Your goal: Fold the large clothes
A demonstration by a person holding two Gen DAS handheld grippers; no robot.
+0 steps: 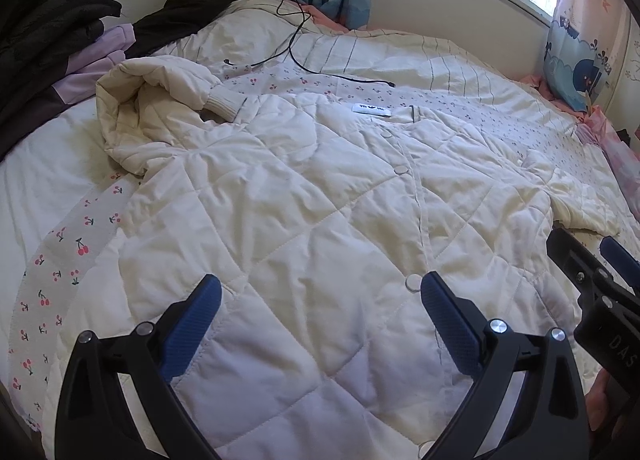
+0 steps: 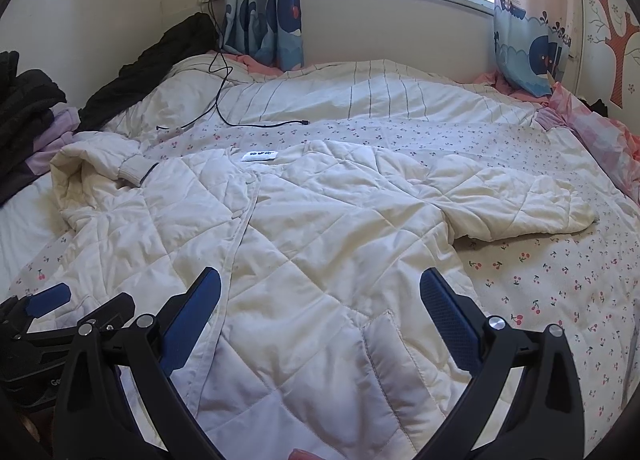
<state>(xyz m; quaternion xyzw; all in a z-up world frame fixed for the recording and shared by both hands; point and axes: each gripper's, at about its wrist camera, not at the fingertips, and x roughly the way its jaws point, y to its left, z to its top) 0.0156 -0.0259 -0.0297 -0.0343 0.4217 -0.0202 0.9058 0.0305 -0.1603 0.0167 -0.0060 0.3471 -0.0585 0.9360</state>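
I hold the left gripper (image 1: 320,300) and right gripper (image 2: 320,294) spread wide, empty, above the hem of the cream quilted padded jacket (image 1: 304,196), which lies flat, face up, on the cherry-print bed quilt (image 2: 560,272); risk: puffy, slippery fill may slide from a shallow pinch; the black charging cable (image 1: 304,60) beyond the collar could snag; left sleeve bunched, cuff ribbed

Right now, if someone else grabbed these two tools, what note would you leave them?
Left gripper: open, empty, over the jacket's lower front.
Right gripper: open, empty, beside it.
Cream quilted jacket lies front up, buttoned, on the cherry-print bedspread.
One sleeve is bent in toward the collar; the other sleeve lies out to the side.
Left: fold that sleeve in, then fold the body.
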